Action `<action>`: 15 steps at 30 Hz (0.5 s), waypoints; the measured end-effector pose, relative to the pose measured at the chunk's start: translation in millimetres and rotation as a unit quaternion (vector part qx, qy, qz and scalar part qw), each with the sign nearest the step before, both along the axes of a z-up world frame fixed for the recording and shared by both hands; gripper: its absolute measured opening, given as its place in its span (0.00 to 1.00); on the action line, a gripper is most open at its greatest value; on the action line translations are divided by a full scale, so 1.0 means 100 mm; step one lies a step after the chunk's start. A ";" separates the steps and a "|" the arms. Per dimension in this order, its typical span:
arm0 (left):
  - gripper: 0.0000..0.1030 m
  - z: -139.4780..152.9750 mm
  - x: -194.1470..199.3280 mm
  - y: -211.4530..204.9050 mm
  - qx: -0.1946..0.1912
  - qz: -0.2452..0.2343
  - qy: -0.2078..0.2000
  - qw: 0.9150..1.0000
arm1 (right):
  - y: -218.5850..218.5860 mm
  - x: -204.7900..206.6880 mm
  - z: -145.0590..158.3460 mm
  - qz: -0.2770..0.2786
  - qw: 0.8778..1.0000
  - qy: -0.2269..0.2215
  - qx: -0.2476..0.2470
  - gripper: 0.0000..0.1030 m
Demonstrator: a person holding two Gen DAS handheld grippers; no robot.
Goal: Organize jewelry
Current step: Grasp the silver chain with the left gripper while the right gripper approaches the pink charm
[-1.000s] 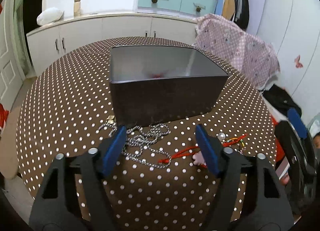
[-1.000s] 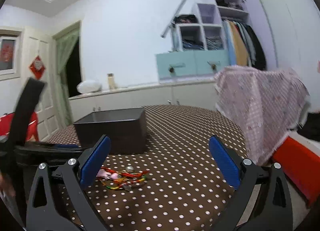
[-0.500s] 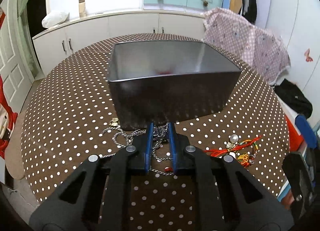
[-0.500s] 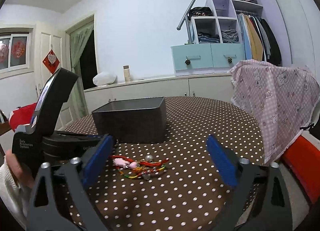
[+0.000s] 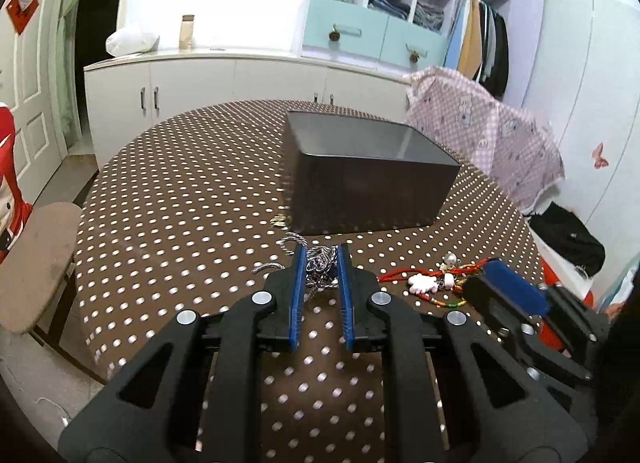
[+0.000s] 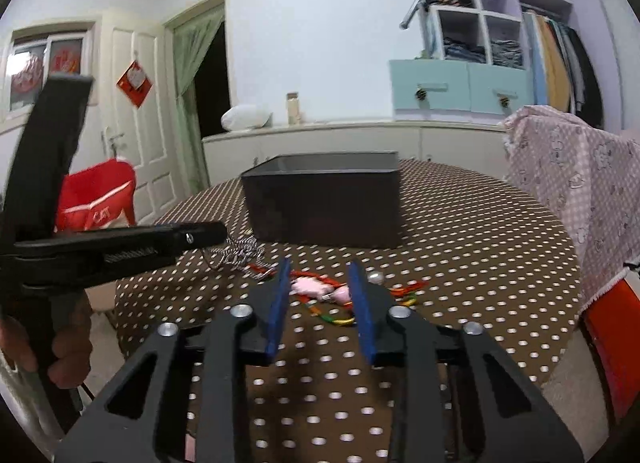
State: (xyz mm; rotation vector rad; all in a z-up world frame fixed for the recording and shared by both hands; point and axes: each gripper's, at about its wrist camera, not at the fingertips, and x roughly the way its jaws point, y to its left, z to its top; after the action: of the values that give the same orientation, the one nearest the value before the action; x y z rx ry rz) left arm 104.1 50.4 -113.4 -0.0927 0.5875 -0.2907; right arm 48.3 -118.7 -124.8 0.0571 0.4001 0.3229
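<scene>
My left gripper is shut on a bunched silver chain, held just in front of the dark metal box. The chain hangs from its tip in the right wrist view. A red cord bracelet with a pink charm lies on the dotted tablecloth to the right. My right gripper has its jaws narrowed around the pink charm; I cannot tell if they grip it. The box stands open behind.
The round table has a brown polka-dot cloth. A chair with a pink checked cover stands at the right. A stool is at the left edge. White cabinets line the back wall.
My left gripper closed on the silver chain and lifted it off the cloth. My right gripper moved in over the red bracelet and its jaws narrowed from wide open.
</scene>
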 end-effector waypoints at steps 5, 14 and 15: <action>0.15 -0.02 -0.11 0.09 -0.014 0.000 -0.010 1.000 | 0.10 0.05 -0.02 -0.018 0.999 0.015 -0.023 0.21; 0.15 -0.04 -0.25 0.15 -0.020 -0.003 -0.030 0.999 | 0.20 0.24 -0.10 -0.057 0.994 0.047 -0.085 0.14; 0.15 -0.04 -0.26 0.16 -0.021 -0.003 -0.031 0.999 | 0.20 0.25 -0.11 -0.057 0.993 0.047 -0.087 0.14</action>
State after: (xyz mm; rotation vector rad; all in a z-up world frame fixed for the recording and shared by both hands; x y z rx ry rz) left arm 77.8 66.9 -117.7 -0.1211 0.5206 -0.3109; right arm 73.0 -99.2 -135.6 -0.0751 0.5156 0.1719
